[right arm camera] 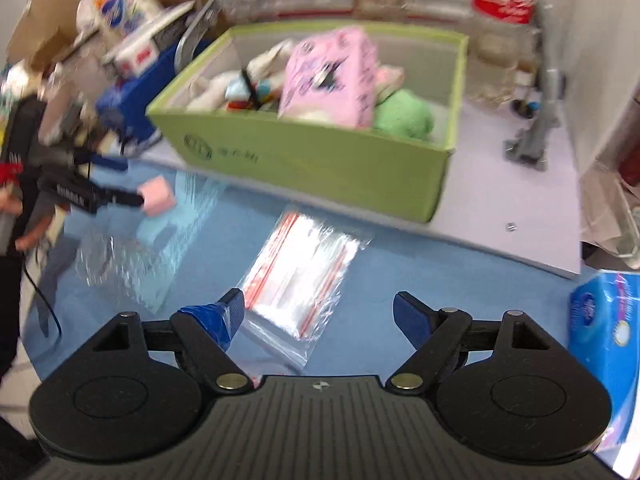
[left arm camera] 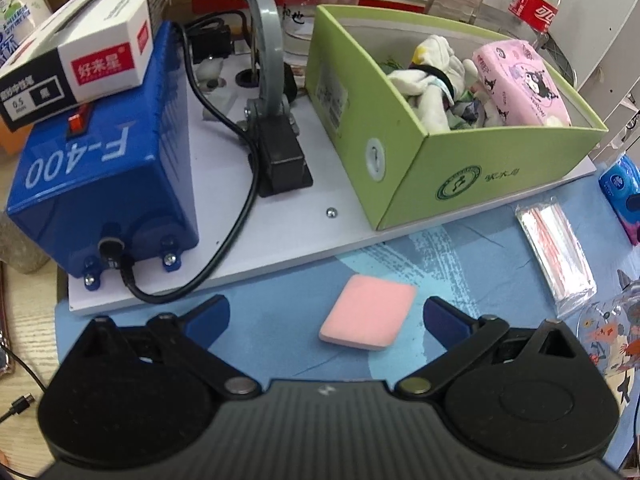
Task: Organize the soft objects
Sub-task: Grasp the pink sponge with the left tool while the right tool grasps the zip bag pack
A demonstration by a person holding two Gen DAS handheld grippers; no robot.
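Two grippers hang over the blue mat [left arm camera: 280, 280]. The left gripper [left arm camera: 326, 312] has its fingers wide apart, with the pink sponge [left arm camera: 368, 312] lying flat between them, not touched. The right gripper [right arm camera: 319, 312] has its fingers apart too, above a clear bag [right arm camera: 304, 268]. The green box [left arm camera: 460, 172] holds soft toys and a pink tissue pack [left arm camera: 520, 88].

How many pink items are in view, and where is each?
2. A flat pink sponge pad lies on the blue mat, between the open left gripper's fingers. A pink printed tissue pack sits in the green cardboard box. More may be buried there.
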